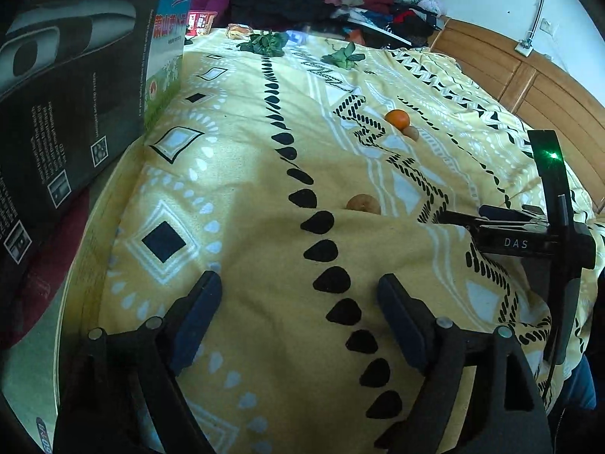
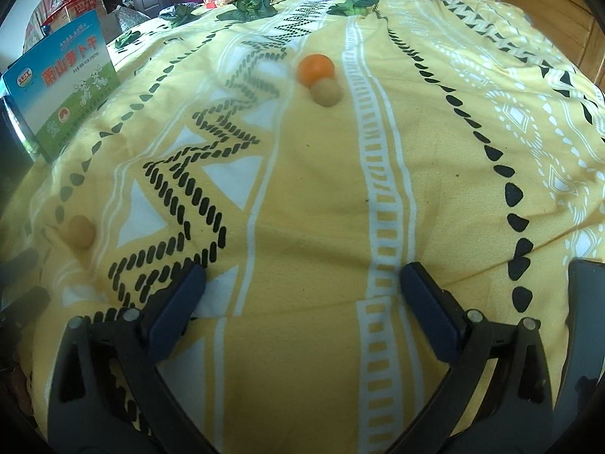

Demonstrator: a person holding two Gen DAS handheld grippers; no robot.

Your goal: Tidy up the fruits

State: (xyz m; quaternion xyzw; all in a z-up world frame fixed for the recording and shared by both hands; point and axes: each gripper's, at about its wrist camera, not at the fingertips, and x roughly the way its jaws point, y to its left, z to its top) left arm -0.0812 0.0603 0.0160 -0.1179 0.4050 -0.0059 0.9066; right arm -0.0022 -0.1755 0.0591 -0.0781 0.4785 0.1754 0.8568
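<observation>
Fruits lying on a yellow patterned blanket point(image 2: 321, 196): an orange point(image 2: 316, 68) far and centre in the right wrist view, touching a tan round fruit point(image 2: 327, 92) just nearer; a second tan fruit point(image 2: 80, 230) well apart at the left edge, blurred, possibly a pear. Same trio in the left wrist view: orange point(image 1: 397, 118), small tan fruit point(image 1: 412, 133) against it, third fruit point(image 1: 363, 203) nearer, half hidden behind a fold. Left gripper point(image 1: 298, 302) spread wide over bare blanket, holding nothing. Right gripper point(image 2: 302, 287) likewise wide open and empty, low over the cloth, also seen at the right of the left view point(image 1: 491, 213). Leafy greens point(image 2: 251, 5) along the far edge; blue-green box point(image 2: 62, 89) at left.
</observation>
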